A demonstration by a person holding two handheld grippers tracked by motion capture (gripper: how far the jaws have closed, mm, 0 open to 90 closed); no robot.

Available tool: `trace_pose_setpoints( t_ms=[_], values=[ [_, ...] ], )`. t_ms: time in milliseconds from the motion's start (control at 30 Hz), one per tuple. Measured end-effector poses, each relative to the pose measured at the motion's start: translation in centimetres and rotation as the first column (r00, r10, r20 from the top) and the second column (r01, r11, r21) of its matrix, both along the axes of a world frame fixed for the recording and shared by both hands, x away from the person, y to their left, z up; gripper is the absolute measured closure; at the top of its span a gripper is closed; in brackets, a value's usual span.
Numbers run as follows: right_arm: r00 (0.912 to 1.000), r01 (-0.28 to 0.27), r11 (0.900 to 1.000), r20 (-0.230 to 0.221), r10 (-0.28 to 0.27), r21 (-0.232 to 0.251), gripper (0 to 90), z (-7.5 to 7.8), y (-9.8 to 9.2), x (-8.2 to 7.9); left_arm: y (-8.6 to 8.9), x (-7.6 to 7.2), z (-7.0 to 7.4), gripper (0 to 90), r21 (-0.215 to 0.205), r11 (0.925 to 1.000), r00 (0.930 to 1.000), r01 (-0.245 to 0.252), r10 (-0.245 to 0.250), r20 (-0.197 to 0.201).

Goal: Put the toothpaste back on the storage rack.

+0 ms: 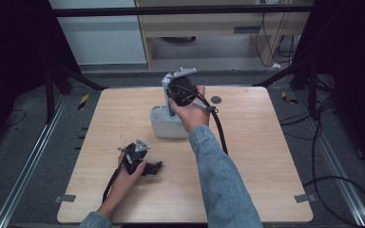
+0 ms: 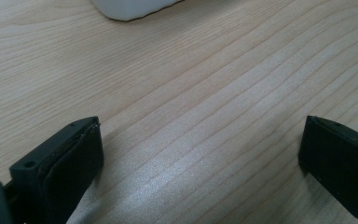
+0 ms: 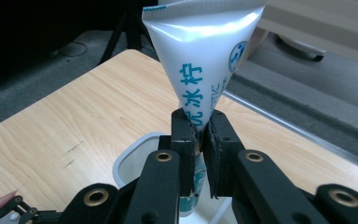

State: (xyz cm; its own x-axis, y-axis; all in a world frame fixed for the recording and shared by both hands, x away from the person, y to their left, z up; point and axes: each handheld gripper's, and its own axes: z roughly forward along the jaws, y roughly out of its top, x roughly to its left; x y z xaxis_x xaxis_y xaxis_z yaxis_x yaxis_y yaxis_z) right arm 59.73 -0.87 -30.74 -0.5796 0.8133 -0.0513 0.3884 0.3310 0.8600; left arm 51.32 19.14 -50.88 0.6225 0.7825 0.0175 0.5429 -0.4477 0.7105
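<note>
A white toothpaste tube (image 3: pixel 205 56) with blue print stands upright, crimped end up, and my right gripper (image 3: pixel 200 135) is shut on its narrow lower part. The tube's lower end hangs inside a white tub (image 3: pixel 126 163). From the high view, my right gripper (image 1: pixel 178 92) hovers over the white tub (image 1: pixel 164 126) at the table's middle back, with a teal strip of the tube (image 1: pixel 171 111) showing below it. My left gripper (image 1: pixel 154 167) rests low on the table at the front left. Its jaws stand wide apart over bare wood, and the left gripper (image 2: pixel 200 154) holds nothing.
The wooden table (image 1: pixel 247 180) has free room on its right half and along the front. A small dark disc (image 1: pixel 216 99) lies near the back edge. The tub's corner (image 2: pixel 130 7) shows beyond my left gripper. Cables and tripod legs stand on the floor around the table.
</note>
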Motion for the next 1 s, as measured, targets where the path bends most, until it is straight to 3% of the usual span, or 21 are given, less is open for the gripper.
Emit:
trace_pose_setpoints(
  t_ms=[367,1000],
  values=[
    [0.9982,0.004,0.999,-0.059,-0.006,-0.034,82.9,-3.0,0.4,1.2,0.0,0.0,0.0,0.0,0.0,1.0,1.0,0.003,-0.003,0.0],
    [0.9931,-0.028,0.992,-0.116,0.013,-0.127,82.9,-4.8,1.9,1.5,0.0,0.1,0.0,0.0,0.001,1.0,1.0,0.007,-0.007,0.001]
  ],
)
